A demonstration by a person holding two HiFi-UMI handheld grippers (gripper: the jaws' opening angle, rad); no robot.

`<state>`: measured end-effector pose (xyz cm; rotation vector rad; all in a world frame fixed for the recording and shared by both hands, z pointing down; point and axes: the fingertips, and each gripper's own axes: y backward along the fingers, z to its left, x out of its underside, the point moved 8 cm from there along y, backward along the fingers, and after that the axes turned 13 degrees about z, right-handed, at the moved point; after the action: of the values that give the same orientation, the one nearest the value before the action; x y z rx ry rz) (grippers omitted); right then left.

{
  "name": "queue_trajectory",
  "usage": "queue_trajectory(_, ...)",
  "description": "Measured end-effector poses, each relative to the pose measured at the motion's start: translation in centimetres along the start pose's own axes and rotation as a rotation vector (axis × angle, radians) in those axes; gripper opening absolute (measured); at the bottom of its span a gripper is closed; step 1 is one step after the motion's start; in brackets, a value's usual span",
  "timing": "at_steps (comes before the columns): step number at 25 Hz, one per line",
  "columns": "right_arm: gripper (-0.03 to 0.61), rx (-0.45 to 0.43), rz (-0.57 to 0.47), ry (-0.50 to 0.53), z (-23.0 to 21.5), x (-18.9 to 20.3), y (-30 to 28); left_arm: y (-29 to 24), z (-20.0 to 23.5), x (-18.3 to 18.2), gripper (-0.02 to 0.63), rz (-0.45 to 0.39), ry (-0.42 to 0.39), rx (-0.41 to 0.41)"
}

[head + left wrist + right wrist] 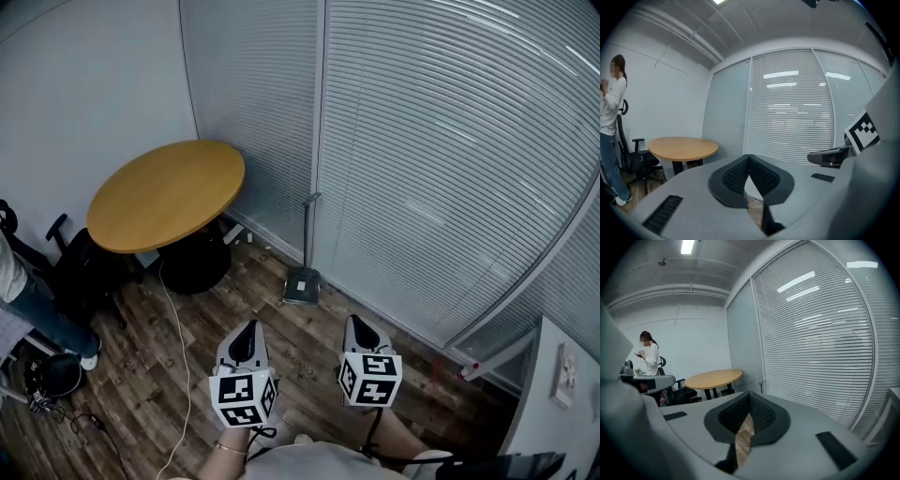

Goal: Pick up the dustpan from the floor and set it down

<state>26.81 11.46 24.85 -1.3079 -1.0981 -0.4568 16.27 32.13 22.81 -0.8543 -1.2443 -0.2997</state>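
- Hovering side by side over the wood-plank floor [141, 375], the left gripper [248, 328] and the right gripper [360, 323] both point toward the wall of blinds [431, 159]. A strip of bare floor lies between them.
- The left gripper is clenched. In its own view the ribbed pads meet at the tips with nothing caught between them.
- The right gripper is clenched the same way and is empty. Only floorboards show through the slit below its pads.
- The dustpan [303, 284] sits on the floor ahead of the gap between the two grippers, well apart from both. Its pan is at the foot of the partition, and its long handle stands upright beside the vertical frame post [320, 112].
- Open planks run from the grippers up to the front edge of the pan.
- Left of the dustpan is a round wooden table [169, 192], with its rim close to the blinds. A band of bare floor separates its dark pedestal [192, 264] from the pan.
- A white cable [176, 337] trails across the floor from the pedestal, passing just left of the left gripper.
- A black office chair [80, 267] and a standing person [19, 300] crowd the far left edge.
- A white cabinet [553, 412] closes off the lower right corner, near the right gripper's side.
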Motion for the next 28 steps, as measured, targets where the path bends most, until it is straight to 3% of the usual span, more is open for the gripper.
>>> queue_trajectory(14,0.032,0.014,0.059,0.0,-0.5,-2.1,-8.4,-8.8,3.7,-1.1,0.018,0.021,0.057,0.011)
queue_trajectory(28,0.032,0.068,0.023,-0.082,-0.5,-12.2,-23.7,-25.9,10.8,-10.4,0.018,0.004,-0.033,0.079)
